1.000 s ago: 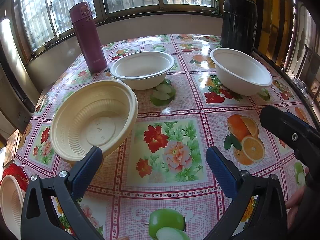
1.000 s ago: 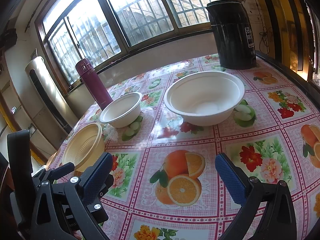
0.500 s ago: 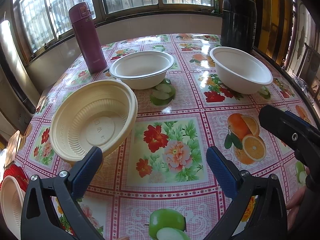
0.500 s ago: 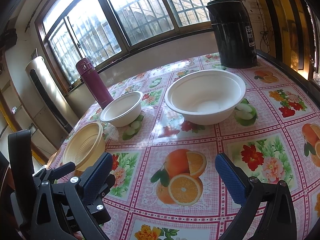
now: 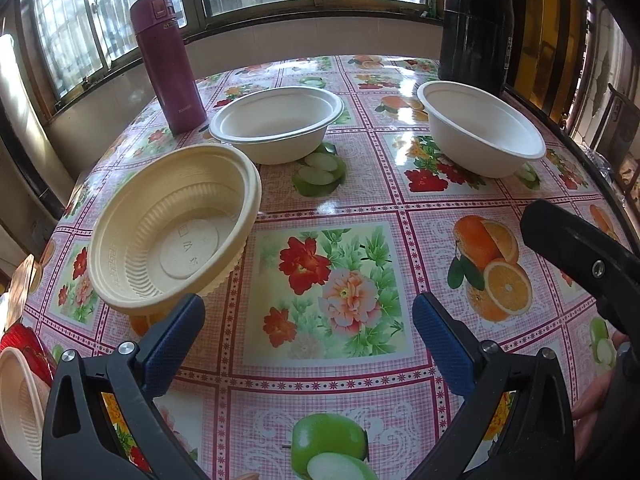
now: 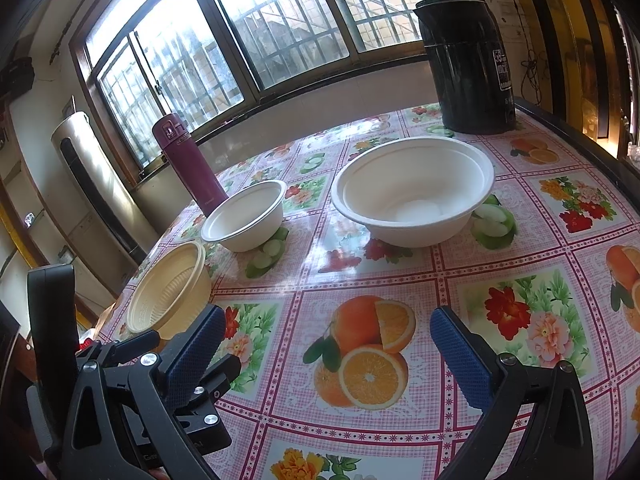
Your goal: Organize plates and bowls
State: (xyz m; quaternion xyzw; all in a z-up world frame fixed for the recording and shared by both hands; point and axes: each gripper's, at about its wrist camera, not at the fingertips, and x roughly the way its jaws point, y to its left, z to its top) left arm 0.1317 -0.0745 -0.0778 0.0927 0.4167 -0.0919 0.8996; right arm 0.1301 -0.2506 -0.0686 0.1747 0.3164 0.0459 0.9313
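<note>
Left wrist view: left gripper (image 5: 308, 332) gapes empty (right too), cream bowl (image 5: 172, 228) and white bowls ahead unstacked

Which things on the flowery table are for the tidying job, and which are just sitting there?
For the job:
- yellow ribbed bowl
- smaller white bowl
- bigger white bowl
- left gripper and right gripper, both open and empty

Just sitting there:
- maroon flask
- black kettle
- another pale bowl at the table's near edge, mostly out of view
</note>
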